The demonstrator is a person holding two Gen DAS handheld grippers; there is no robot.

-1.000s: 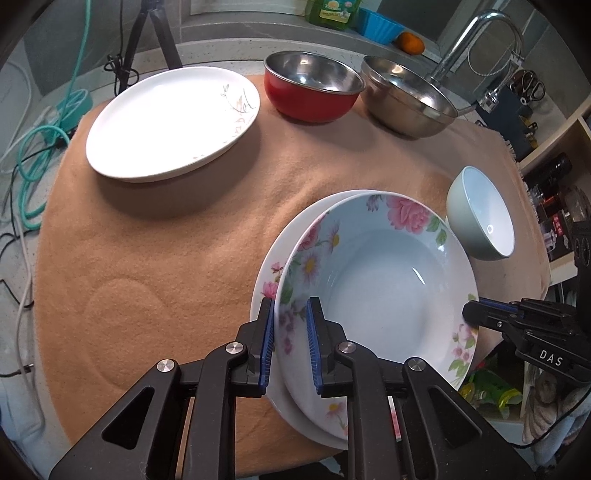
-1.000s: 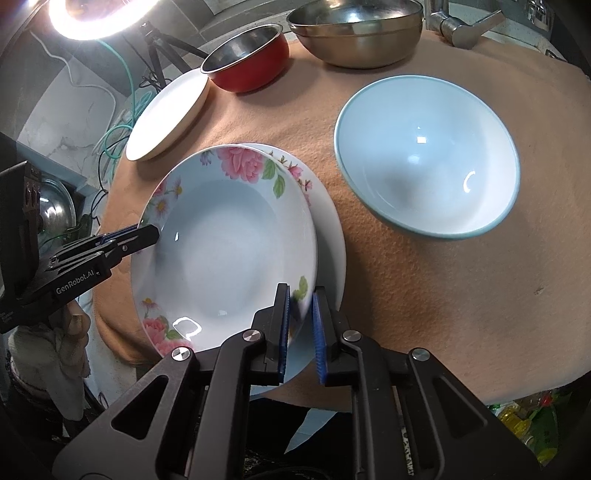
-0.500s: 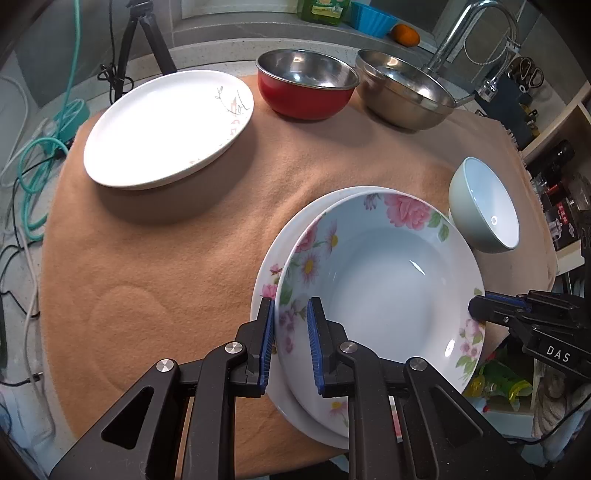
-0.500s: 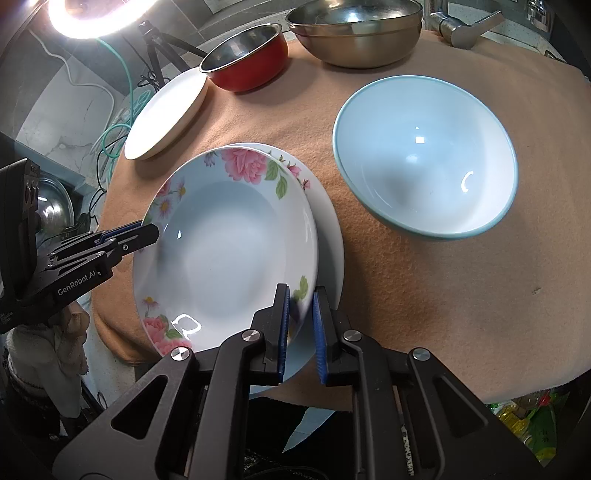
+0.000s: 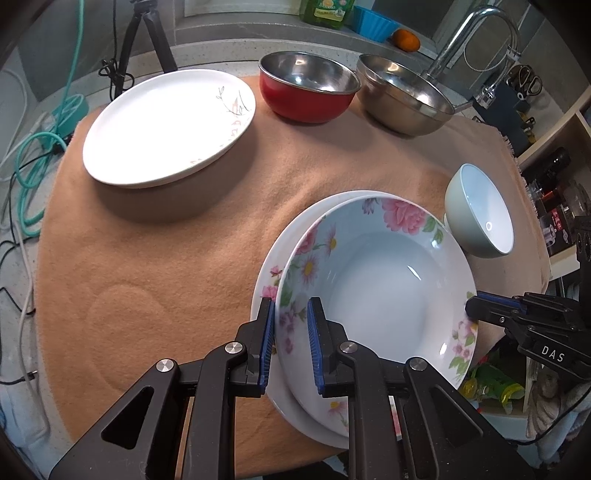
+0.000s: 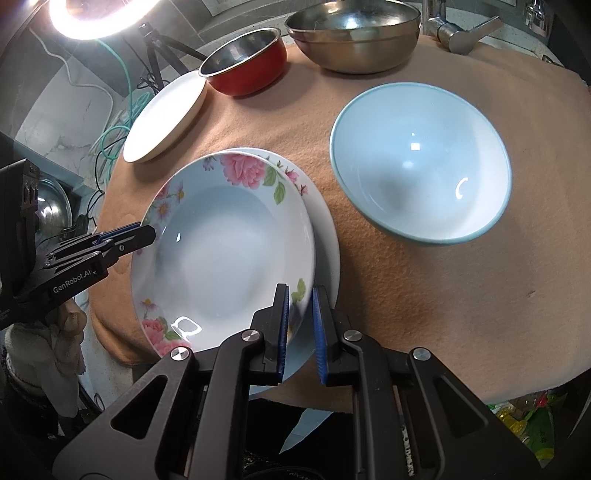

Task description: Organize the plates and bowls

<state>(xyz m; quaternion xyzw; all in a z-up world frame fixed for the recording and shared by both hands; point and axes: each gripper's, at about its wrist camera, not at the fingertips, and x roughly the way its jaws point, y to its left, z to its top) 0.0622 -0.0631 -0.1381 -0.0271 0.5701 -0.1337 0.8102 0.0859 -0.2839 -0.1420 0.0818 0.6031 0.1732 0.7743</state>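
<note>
1. The floral soup plate [image 5: 380, 291] is white and deep, its rim printed with pink roses, daisies and green leaves. It lies over a second plate [image 5: 295, 236] of similar print, offset so the lower rim shows, on the tan cloth [image 5: 177, 258] near its front edge.
2. The left gripper [image 5: 291, 325] pinches the top plate's rim between its blue pads; the body reads "GenRobot.AI" in the right wrist view.
3. The right gripper [image 6: 299, 314] pinches the opposite rim; "DAS" is printed on it.
4. A pale blue bowl [image 6: 421, 162] with a white inside sits just beside the stack.
5. Further back stand a white plate [image 5: 166, 125] with a sprig motif, a red bowl [image 5: 306, 88] with a steel inside, and a steel bowl [image 5: 402, 96].
6. The green bottle's [image 5: 327, 11] label is unreadable.
</note>
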